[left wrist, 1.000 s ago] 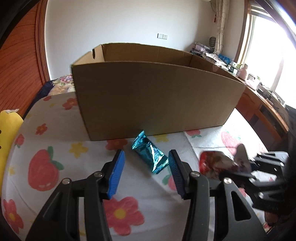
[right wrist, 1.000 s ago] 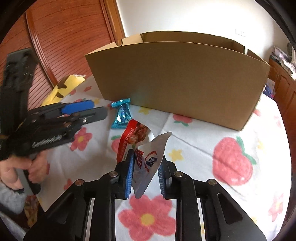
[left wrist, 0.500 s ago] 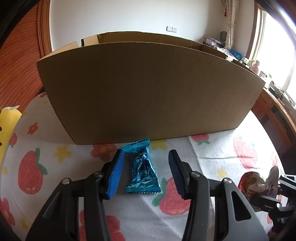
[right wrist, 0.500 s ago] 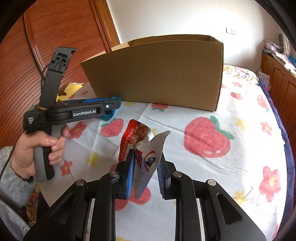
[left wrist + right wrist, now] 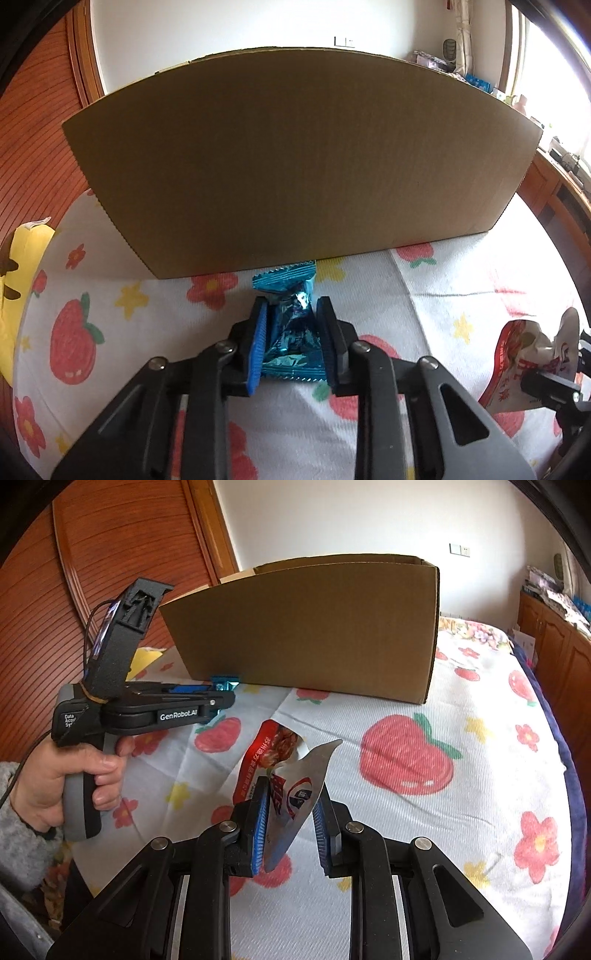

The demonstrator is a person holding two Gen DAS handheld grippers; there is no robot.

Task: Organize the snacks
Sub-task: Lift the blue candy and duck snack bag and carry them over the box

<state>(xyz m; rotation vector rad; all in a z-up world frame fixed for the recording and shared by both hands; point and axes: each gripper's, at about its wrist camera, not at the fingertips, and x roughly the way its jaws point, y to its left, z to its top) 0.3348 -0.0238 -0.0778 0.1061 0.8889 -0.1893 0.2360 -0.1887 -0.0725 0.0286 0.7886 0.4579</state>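
A shiny blue snack packet lies on the flowered bedspread just in front of a large open cardboard box. My left gripper is shut on the packet, its blue pads pressing both sides. My right gripper is shut on a red and white snack pouch and holds it up off the bed. The pouch also shows at the right edge of the left wrist view. The box stands beyond both grippers; its inside is hidden.
A white bedspread with strawberries and flowers covers the bed. A yellow pillow lies at the left. A wooden wardrobe stands at the left, wooden cabinets and a cluttered desk at the right.
My left gripper moved forward over the blue packet and its jaws closed on it. My right gripper swung right and still holds the red pouch.
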